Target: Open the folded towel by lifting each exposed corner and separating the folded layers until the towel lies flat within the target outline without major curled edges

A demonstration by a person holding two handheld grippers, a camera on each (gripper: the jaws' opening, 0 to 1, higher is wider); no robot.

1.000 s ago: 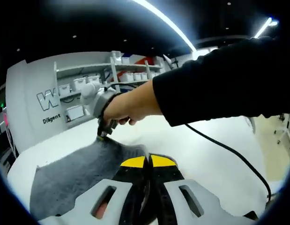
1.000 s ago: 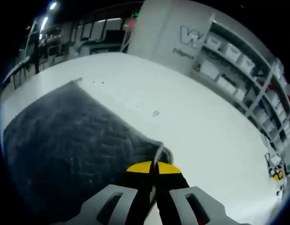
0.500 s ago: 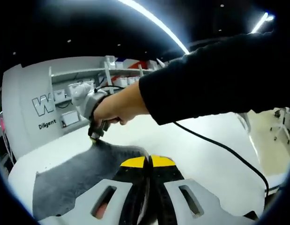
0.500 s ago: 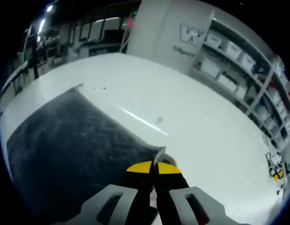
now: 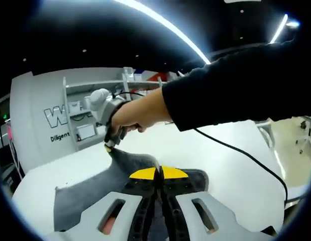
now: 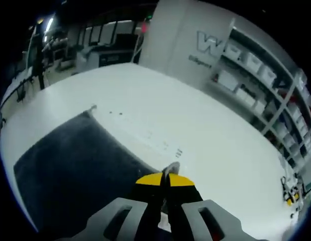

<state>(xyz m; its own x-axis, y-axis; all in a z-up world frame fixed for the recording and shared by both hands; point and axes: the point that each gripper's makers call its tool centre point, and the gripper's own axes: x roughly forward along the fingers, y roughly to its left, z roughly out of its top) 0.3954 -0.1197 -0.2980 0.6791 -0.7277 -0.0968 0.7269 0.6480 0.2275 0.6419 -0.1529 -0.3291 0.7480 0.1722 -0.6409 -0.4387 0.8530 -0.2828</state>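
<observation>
Your left gripper (image 5: 159, 173) has its jaws pressed together with no gap between the yellow tips, and the edge of the grey towel (image 5: 85, 201) is pinched between them; the cloth spreads away to both sides of the tips and hangs down toward the white table (image 5: 230, 165). Your right gripper (image 6: 164, 179) is likewise closed tight, yellow tips meeting, with a small corner of the towel (image 6: 70, 170) sticking up just above them. In the left gripper view you can see that right gripper (image 5: 111, 144) from outside, held in your hand (image 5: 140, 113), its tip clamped on a raised corner of the towel above the table, with a black cable (image 5: 245, 158) trailing from it across the tabletop. From the right gripper view the towel slopes down from the tips to the table, its far corner resting on the white surface. Shelves with white bins (image 6: 255, 65) stand beyond the table.
</observation>
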